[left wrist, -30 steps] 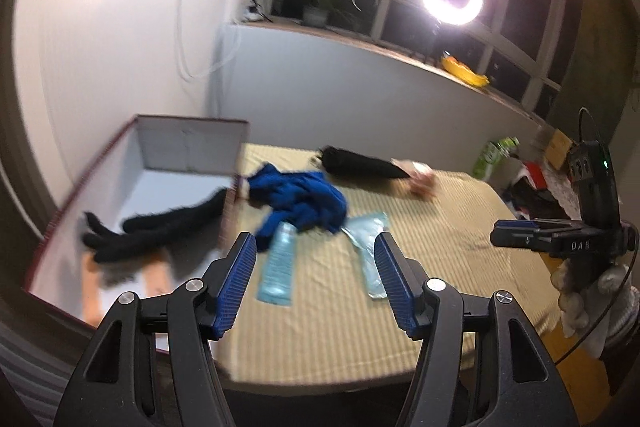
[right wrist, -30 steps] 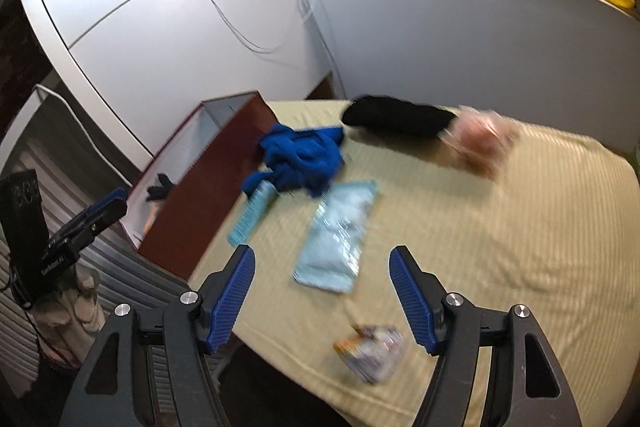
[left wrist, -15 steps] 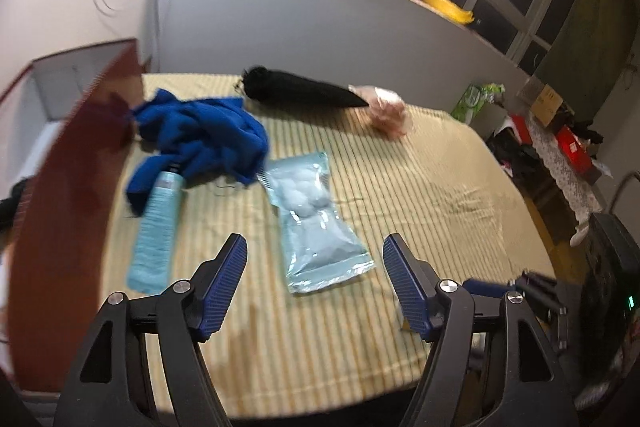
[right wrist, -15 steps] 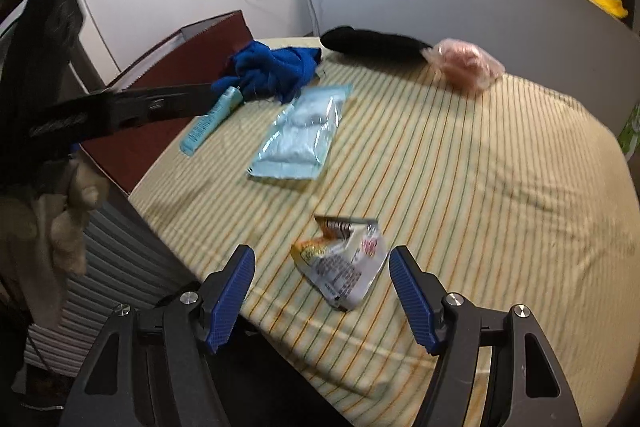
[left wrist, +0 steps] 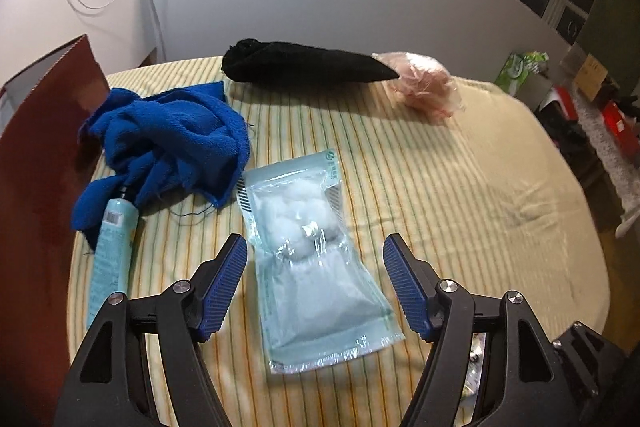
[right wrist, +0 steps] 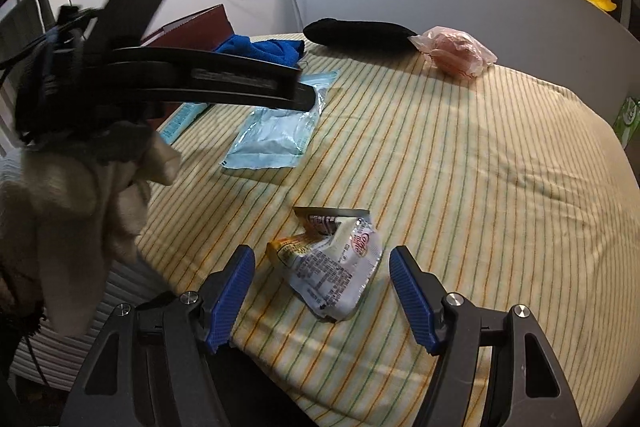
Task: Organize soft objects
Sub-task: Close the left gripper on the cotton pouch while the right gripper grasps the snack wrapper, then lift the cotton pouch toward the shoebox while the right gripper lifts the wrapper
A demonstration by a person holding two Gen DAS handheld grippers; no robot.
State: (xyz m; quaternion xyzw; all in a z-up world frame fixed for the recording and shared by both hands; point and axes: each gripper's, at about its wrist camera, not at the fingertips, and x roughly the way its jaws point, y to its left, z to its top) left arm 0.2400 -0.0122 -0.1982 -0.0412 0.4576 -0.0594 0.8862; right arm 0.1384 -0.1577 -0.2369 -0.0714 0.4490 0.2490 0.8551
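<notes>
While both grippers are hanging released over the striped desk point(left wrist: 460, 187), the left gripper point(left wrist: 314, 281), jaws just widened, is framing the cotton-ball pouch point(left wrist: 312, 267) and the right gripper point(right wrist: 320, 291) the crumpled snack packet point(right wrist: 332, 263); next, each needs lowering and clenching.

Both grippers share one build: the left gripper point(left wrist: 315, 259) and right gripper point(right wrist: 322, 271) have black angular arms with triangular cut-outs, silver screws at the joints and ribbed blue pads. The person's left hand point(right wrist: 76, 211) wears a cream knitted glove.
</notes>
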